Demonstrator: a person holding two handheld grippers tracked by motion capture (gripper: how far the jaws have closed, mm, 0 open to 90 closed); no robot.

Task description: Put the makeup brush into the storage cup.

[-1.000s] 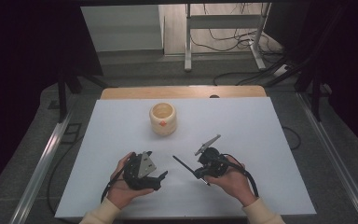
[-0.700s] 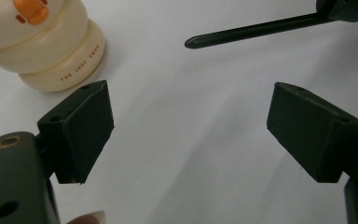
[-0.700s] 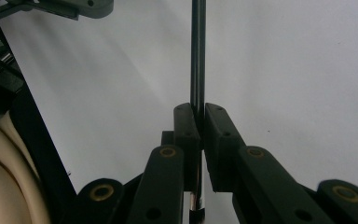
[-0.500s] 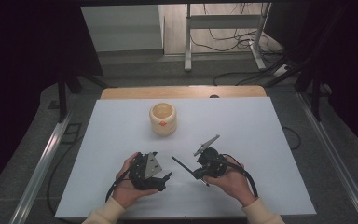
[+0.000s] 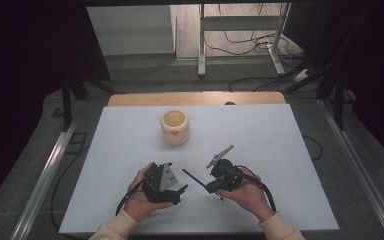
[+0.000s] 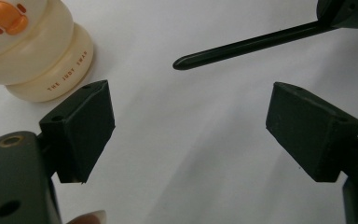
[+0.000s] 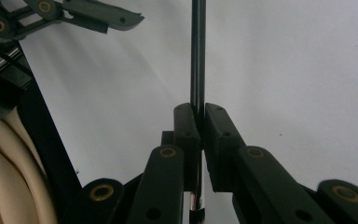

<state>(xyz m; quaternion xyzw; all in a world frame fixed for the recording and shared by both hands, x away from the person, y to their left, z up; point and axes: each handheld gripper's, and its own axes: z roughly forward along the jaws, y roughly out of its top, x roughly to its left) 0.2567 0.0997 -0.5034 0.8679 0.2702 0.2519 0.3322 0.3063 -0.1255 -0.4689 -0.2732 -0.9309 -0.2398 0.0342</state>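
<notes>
The right gripper is clenching a thin black rod, pinched between its jaws and sticking out toward the left gripper. The left gripper's jaws are standing wide apart, grasping nothing, with the rod's tip lying ahead of them. A cream jar is sitting well apart, farther up the white table, its top open.

Judgement: the rod is secured; any handover or placing into the jar is not yet done.

The rod's rear end is hidden between the jaws, and the jar's inside is hard to make out.
</notes>
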